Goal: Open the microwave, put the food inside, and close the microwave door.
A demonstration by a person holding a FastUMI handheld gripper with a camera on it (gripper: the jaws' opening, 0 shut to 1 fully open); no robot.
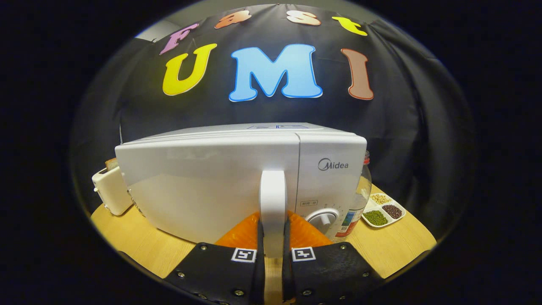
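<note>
Fingers first: your gripper [273, 237] has both of them pressed against the sides of the upright white door handle [273, 199], pinching it low down, near its bottom end. The microwave [237, 182] sits squarely ahead on the wooden table [394, 250], and its door [203, 186] looks closed or barely cracked; you cannot tell which from this angle. So the opening step is in hand and the rest of the task is not yet done.

Food is the uncertain part. An orange, textured thing [305, 231] shows just behind your fingers, under the microwave's front, but you cannot tell what it is. A divided dish of beans [383, 210] lies off to the right, beside a clear jar [360, 199] that stands against the microwave's right side. A toaster [111, 190] stands at the left, close to the hinge side.

Watch these risks:
- Your grip is low on a smooth handle. Pull straight back and the fingers could slide off the end.
- The door swings on its left edge. Pull in a line instead of an arc and the handle may twist out of the pinch.
- A stiff latch could drag the whole microwave forward on the table, nudging the jar.
- A wide swing may bring the door near the toaster.
</note>
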